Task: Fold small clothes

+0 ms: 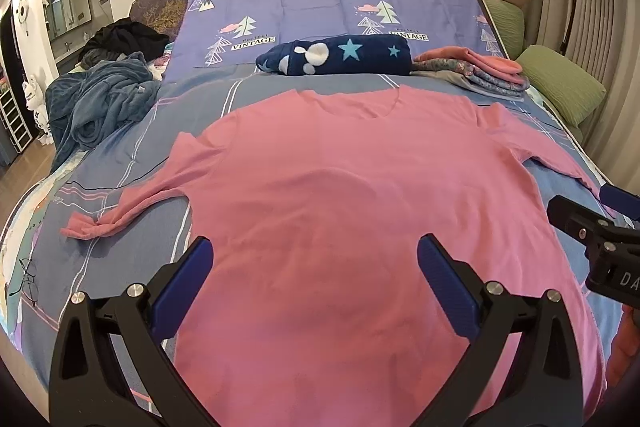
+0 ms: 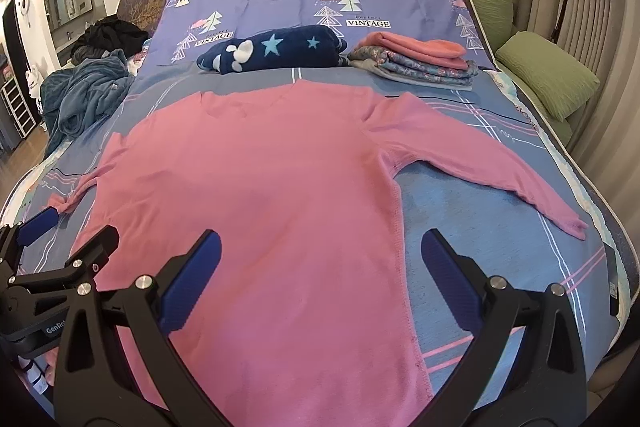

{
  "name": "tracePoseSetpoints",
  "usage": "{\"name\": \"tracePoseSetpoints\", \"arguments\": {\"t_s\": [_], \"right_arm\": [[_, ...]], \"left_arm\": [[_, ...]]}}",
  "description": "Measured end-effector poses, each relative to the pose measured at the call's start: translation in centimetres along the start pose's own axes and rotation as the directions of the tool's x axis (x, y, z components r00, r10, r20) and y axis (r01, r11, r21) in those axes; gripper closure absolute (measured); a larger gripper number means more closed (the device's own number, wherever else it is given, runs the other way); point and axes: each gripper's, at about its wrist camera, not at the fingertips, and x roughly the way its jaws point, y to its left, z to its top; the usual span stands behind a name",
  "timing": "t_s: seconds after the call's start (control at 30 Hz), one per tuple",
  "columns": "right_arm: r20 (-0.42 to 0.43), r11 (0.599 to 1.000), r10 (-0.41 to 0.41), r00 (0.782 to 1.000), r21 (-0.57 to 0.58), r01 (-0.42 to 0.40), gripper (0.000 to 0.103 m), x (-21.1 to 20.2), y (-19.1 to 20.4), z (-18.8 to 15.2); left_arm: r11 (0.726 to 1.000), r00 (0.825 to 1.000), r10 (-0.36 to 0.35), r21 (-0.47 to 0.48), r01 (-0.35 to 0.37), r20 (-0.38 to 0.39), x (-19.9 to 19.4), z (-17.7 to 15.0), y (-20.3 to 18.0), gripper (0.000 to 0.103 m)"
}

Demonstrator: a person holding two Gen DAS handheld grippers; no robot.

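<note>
Pink long-sleeved shirt (image 1: pixel 360 187) lies flat on the bed (image 2: pixel 500 227), sleeves spread to both sides, neckline at the far end. Both grippers, left (image 1: pixel 314 279) and right (image 2: pixel 320 275), hover above it, jaws wide, holding nothing.

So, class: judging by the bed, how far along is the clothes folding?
Done: a stack of folded clothes sits at the far right of the bed. In hand: a pink long-sleeved top lies spread flat, sleeves out, no fold made; the left claw and right claw hang open above it, holding nothing. Left: every fold of the top, perhaps also the crumpled blue-grey pile.
</note>
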Motion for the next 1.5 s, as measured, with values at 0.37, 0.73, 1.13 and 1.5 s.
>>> {"name": "tracePoseSetpoints", "arguments": {"t_s": [0.37, 0.73, 1.13, 1.5], "right_arm": [[-0.002, 1.000, -0.006, 1.000, -0.019, 0.006, 0.002, 0.2, 0.9, -0.1], [-0.005, 0.999, -0.013, 1.000, -0.036, 0.012, 0.002, 0.5, 1.6, -0.3], [-0.012, 0.999, -0.019, 1.000, -0.034, 0.019, 0.002, 0.8, 1.7, -0.4], [-0.022, 0.999, -0.012, 1.000, -0.036, 0.012, 0.002, 1.0, 2.0, -0.6]], "left_arm": [[1.000, 1.000, -0.005, -0.013, 0.005, -0.005, 0.3, -0.4, 0.8, 0.001], [1.000, 1.000, -0.007, -0.017, 0.007, -0.003, 0.4, -0.6, 1.0, 0.001], [0.999, 0.999, -0.042, -0.026, 0.041, -0.021, 0.8, -1.0, 1.5, 0.001], [0.999, 0.999, -0.034, -0.023, 0.034, -0.009, 0.7, -1.3, 1.7, 0.001]]}}
